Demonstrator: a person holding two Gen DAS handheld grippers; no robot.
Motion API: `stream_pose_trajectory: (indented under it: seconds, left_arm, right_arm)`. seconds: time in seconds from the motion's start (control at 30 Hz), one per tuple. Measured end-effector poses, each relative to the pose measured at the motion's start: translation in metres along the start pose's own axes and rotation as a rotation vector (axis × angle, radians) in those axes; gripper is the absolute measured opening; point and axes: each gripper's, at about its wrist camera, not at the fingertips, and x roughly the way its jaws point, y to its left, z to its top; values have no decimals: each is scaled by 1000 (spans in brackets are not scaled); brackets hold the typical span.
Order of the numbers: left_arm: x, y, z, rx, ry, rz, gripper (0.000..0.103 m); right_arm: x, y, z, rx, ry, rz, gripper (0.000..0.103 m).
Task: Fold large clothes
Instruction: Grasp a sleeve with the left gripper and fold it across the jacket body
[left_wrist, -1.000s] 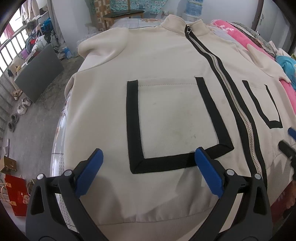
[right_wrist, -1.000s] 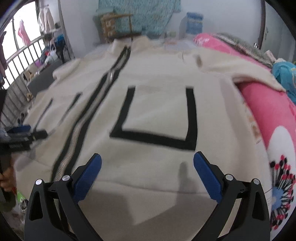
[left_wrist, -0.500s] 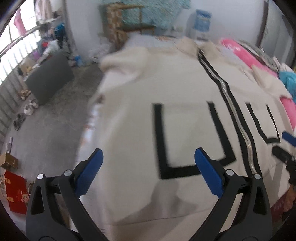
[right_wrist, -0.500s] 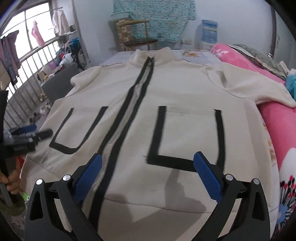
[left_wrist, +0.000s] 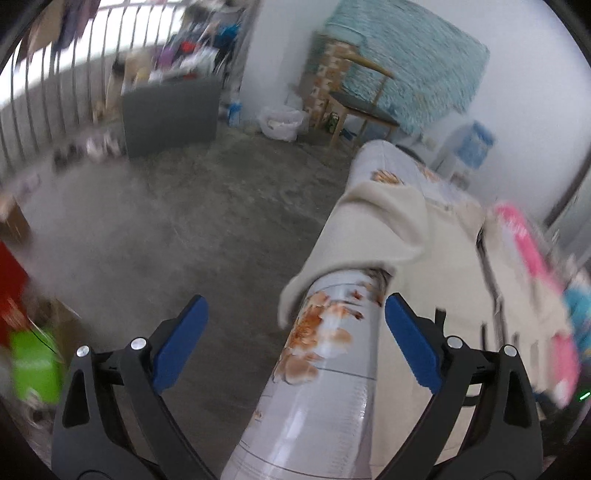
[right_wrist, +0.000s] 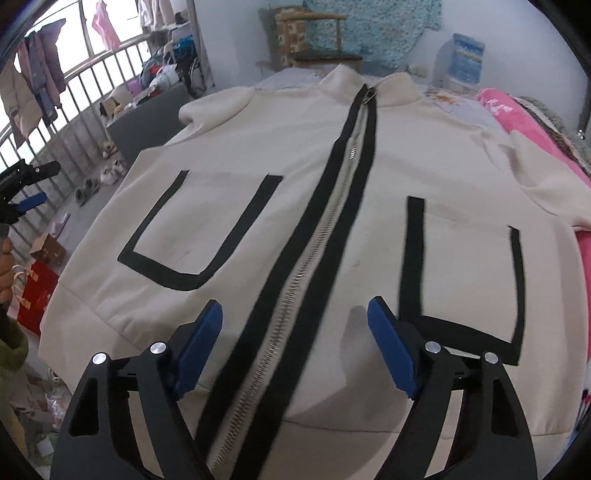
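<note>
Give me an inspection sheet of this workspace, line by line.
Surface: table under a floral cover.
Job's things: cream jacket spread flat, zipped, front up; one sleeve hangs over the edge.
Clutter: pink blanket beside the jacket.
Grippers: left gripper open, empty, over the table edge; right gripper closing above the zipper, nothing between the jaws.
Cables: nothing seen.
Surroundings: chair, railing, shoes, red box.
</note>
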Motion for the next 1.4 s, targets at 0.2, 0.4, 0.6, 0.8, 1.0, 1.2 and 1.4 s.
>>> stream_pose_trajectory:
  seconds: [0.2,0.4,0.6,0.8,1.0,1.2,1.4]
  left_arm:
    - [66,86,1,-299,137,-281,93]
    - [192,136,-34,-634,322,-643,93]
    - [297,156,-103,-975,382,-943,93]
    - [370,148,-157,-1188,403,-1081,93]
    - [422,115,-199,-1367,414,-1166,93]
    - [444,104,-197,-1429,344,-1162,93]
    - [436,122,-178,-1342,332,-1057,65]
  right_arm:
    - [10,6,3,-36,62,-30,79]
    - [15,11,12,-56,136,-68,83]
    - [22,13,21,-11,214,-113,87]
    - [28,15,29,15,285,-159,93]
    - [31,22,34,5,323,-210,95]
    - [31,32,36,-51,318,-253,95]
    - [31,33,35,-52,300,-256,95]
